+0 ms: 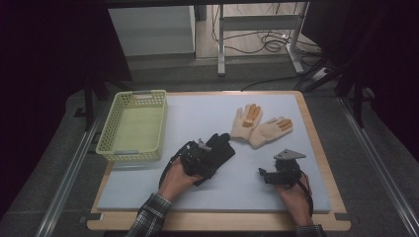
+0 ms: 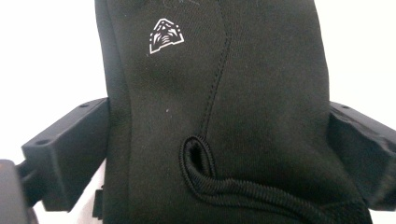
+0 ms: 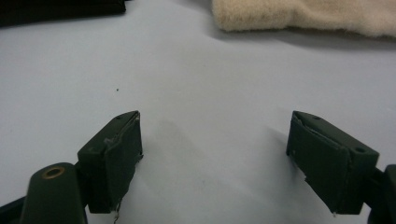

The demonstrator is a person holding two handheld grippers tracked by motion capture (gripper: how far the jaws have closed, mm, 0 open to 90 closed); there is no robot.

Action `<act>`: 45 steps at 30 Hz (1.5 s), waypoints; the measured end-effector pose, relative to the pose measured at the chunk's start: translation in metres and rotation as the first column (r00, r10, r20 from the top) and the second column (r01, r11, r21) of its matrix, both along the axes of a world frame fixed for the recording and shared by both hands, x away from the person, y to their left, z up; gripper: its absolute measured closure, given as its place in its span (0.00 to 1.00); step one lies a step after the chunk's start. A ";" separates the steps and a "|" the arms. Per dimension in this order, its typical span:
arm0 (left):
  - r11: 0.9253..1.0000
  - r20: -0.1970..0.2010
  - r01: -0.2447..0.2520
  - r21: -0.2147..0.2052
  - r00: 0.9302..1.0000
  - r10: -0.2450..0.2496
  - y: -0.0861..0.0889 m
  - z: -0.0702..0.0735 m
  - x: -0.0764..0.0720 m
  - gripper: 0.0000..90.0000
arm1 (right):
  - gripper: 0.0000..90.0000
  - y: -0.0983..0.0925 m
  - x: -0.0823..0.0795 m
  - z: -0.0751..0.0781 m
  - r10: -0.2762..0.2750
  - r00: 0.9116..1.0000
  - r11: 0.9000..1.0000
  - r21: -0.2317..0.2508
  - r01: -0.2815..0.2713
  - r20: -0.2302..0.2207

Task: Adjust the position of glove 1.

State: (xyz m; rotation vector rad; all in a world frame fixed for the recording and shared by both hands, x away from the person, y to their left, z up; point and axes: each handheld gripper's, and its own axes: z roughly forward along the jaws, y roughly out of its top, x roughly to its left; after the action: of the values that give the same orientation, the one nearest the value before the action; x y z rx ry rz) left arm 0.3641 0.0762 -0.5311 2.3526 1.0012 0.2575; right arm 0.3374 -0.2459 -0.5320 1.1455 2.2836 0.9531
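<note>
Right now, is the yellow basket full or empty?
Empty. From the high view the yellow basket shows only its bare bottom, and the black glove and both cream gloves lie outside it on the mat.

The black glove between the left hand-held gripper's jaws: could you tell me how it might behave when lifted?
The black glove looks like soft stitched fabric, so it will probably droop to either side of the jaws. It lies flat and thin, so it is likely light. Its matte cloth should not slip easily.

Plaid sleeves (image 1: 150,215), black tongs (image 1: 200,157), grey three-cornered plate (image 1: 289,155), trailing cables
</note>
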 end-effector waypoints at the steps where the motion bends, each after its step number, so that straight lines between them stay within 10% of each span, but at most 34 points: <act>1: 1.000 -0.002 0.001 0.001 1.000 -0.001 0.001 0.002 -0.001 0.11 | 0.20 0.000 0.000 0.000 0.000 1.000 1.000 -0.001 0.000 0.001; 14: 1.000 0.023 0.017 0.001 1.000 -0.017 0.006 0.017 -0.004 0.71 | 0.20 0.000 0.000 0.000 0.000 1.000 1.000 -0.002 0.000 0.001; 32: 0.996 0.066 -0.085 -0.035 0.994 0.087 0.029 0.075 0.013 0.73 | 0.20 0.000 0.000 0.000 -0.002 1.000 1.000 -0.001 0.002 0.000; 45: 0.973 0.094 -0.228 -0.043 0.968 0.231 0.087 0.113 0.031 0.72 | 0.20 0.000 0.000 0.000 -0.001 1.000 1.000 0.000 0.001 0.003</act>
State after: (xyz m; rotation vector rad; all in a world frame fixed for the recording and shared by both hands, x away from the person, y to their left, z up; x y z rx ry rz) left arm 0.3953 0.1634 -0.4179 2.1721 1.2202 0.4384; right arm 0.3373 -0.2457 -0.5323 1.1447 2.2804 0.9531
